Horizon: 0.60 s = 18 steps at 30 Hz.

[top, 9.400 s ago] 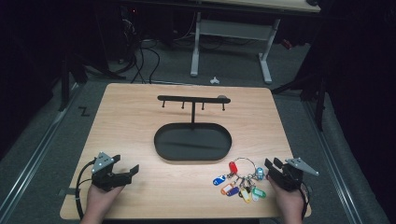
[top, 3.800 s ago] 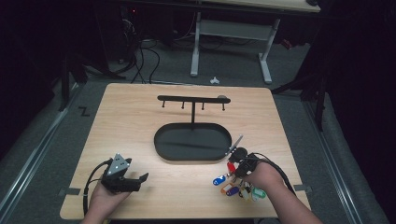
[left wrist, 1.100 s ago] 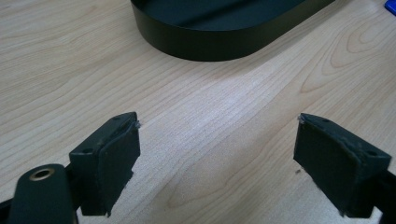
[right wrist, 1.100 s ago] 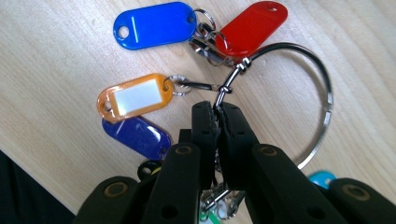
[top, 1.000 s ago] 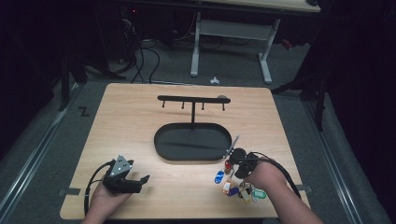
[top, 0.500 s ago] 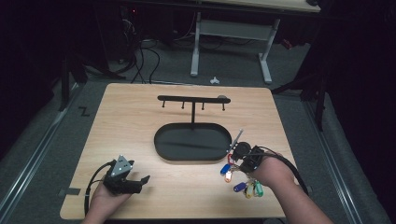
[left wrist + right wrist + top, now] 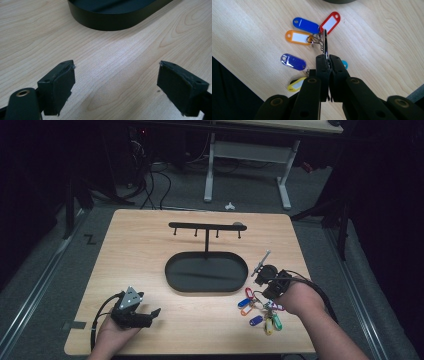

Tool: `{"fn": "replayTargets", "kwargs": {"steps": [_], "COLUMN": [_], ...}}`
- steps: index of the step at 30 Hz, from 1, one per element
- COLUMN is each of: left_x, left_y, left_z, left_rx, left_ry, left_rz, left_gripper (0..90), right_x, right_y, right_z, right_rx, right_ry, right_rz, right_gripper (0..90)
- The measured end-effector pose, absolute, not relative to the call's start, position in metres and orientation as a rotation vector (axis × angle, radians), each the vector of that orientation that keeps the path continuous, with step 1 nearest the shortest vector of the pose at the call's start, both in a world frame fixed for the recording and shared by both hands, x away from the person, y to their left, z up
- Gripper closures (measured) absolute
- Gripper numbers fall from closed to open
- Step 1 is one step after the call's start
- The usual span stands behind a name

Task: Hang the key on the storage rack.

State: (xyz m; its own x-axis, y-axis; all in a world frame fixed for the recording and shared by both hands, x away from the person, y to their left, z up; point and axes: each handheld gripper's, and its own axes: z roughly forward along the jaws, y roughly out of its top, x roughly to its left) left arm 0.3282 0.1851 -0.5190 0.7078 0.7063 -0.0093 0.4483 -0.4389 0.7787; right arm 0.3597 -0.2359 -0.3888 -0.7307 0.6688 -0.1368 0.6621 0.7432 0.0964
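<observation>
My right gripper (image 7: 327, 58) is shut on a thin metal key ring (image 7: 325, 42), which stands on edge between the pads. Several coloured tags fan out from the ring close to the wood, among them a red tag (image 7: 330, 22), a blue tag (image 7: 305, 25) and an orange tag (image 7: 297, 37). In the high view the right gripper (image 7: 267, 279) is near the right end of the black oval tray (image 7: 175, 270), with the key bunch (image 7: 260, 309) just below it. My left gripper (image 7: 145, 316) rests open at the front left, and nothing lies between its jaws (image 7: 116, 82).
A black hook rail (image 7: 206, 226) rises on a post from the tray's middle. The tray's wall (image 7: 110, 21) lies ahead of the left gripper. The table's front edge (image 7: 200, 352) runs close under both hands. Dark floor, cables and another desk (image 7: 250, 150) lie beyond.
The right gripper has risen and shifted slightly right, still shut on the ring, and the tags have followed it off their earlier spot. The left gripper has stayed where it was.
</observation>
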Motion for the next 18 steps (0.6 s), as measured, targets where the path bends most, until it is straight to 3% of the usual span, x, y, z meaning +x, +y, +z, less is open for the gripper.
{"fn": "replayTargets", "kwargs": {"steps": [18], "left_x": [0.328], "left_y": [0.185], "left_z": [-0.519], "left_rx": [2.099], "left_ry": [0.866], "left_rz": [0.404], "left_gripper": [15.5], "right_x": [0.366], "right_y": [-0.251], "right_z": [-0.349], "right_rx": [1.199], "right_ry": [2.750], "right_rz": [0.112], "right_gripper": [87.1]}}
